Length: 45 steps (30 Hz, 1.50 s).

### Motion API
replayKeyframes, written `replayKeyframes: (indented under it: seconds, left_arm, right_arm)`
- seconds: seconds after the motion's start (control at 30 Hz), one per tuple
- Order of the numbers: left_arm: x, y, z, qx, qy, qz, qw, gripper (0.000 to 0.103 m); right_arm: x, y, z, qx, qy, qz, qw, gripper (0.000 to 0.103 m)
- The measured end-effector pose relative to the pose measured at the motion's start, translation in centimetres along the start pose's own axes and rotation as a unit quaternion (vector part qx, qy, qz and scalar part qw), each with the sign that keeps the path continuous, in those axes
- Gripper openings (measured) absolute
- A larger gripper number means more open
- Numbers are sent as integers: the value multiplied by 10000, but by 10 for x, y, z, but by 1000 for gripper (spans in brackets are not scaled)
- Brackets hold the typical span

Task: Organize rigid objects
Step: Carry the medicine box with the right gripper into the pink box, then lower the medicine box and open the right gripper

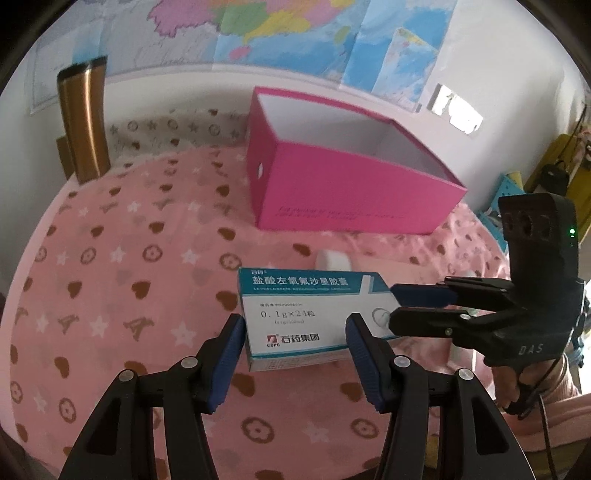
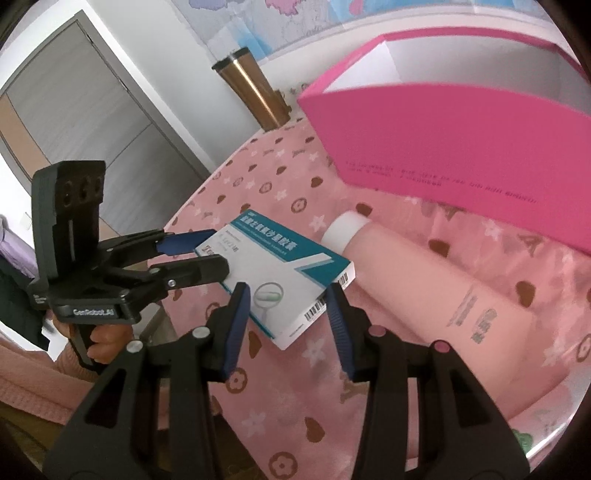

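- I am working over a pink blanket (image 1: 122, 258) printed with brown hearts, flowers and white stars; a wall map (image 1: 258, 33) hangs behind it, and a tall bronze metal tumbler (image 1: 85, 122) stands at the blanket's far left edge.
- An open magenta cardboard box (image 1: 343, 184) with a white inside sits toward the far side of the blanket. What I can see of its interior looks empty.
- The white-and-teal cardboard medicine carton (image 1: 310, 314) is held clear of the blanket, on the near side of the magenta box.
- My left gripper (image 1: 295, 332) is clamped across the carton's near end, its blue pads pressed on both sides.
- My right gripper (image 2: 288, 306) clamps the carton's other end the same way, so both tongs carry it together.
- A pale pink tube with a white cap (image 2: 424, 280) lies on the blanket just behind the carton, not yet handled.
- By my judgement the task is at an early stage: the carton is lifted but not yet in the magenta box, and the tube remains to be put away.
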<state>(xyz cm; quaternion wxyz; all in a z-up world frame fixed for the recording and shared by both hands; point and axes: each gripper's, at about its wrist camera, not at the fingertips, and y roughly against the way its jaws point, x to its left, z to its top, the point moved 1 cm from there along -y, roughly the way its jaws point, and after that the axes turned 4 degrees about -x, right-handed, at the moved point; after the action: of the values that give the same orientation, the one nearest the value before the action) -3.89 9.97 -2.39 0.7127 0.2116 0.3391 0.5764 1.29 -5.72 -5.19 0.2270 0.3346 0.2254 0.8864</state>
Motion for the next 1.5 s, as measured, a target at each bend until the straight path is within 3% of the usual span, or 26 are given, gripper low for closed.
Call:
replayKeyframes:
  seconds: [0.43, 0.8, 1.1, 1.5]
  left_arm:
    - [-38, 9, 40, -520, -439, -248, 9974, 57]
    - [-57, -3, 100, -893, -894, -130, 9919, 57]
    - [-53, -31, 127, -842, -909, 76, 9923, 57]
    - [-36, -75, 133, -421, -803, 363, 9952, 57]
  right_arm:
    - [-7, 54, 28, -701, 147, -293, 9970, 46]
    - [-23, 81, 82, -1248, 371, -538, 9900, 46]
    - [-51, 62, 116, -1200, 234, -611, 9906, 46]
    - [-92, 9, 121, -613, -149, -673, 9957, 46]
